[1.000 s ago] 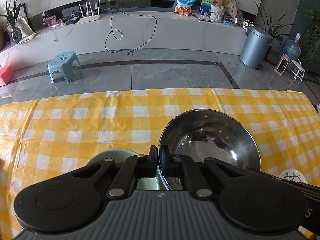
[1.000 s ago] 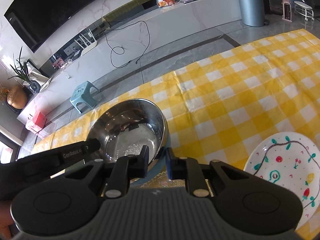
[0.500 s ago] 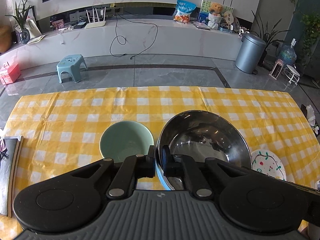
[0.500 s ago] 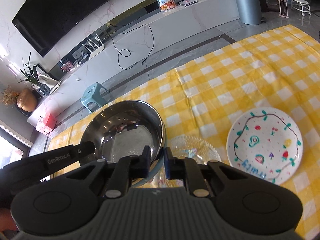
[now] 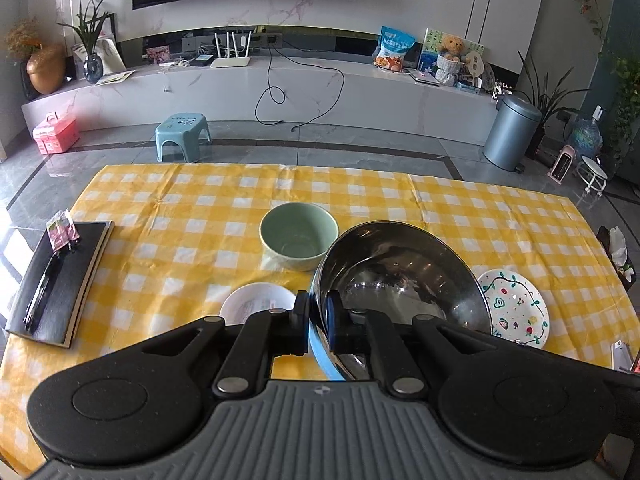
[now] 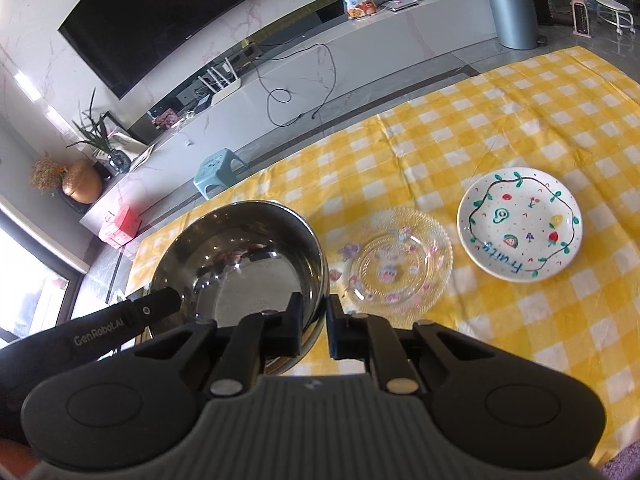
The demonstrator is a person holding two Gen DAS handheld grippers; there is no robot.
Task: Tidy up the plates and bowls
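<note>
Left gripper (image 5: 318,314) and right gripper (image 6: 315,322) both clamp the round shiny steel bowl's (image 6: 240,264) rim, seemingly lifted off the yellow checked tablecloth (image 6: 500,128).

The bench (image 5: 180,208) has a yellow and white checked cloth (image 5: 440,208) on it. A green bowl (image 5: 298,242) sits near the middle of the cloth. A small white plate (image 5: 256,302) lies close to it, at about 7 o'clock from the bowl. A white plate with painted fruits (image 6: 520,224) lies flat on the cloth, and a clear glass plate (image 6: 396,266) lies just beside it at 8 o'clock. At the cloth's 9 o'clock edge lies a black book (image 5: 60,280) with a dark pen (image 5: 40,296) on top.
</note>
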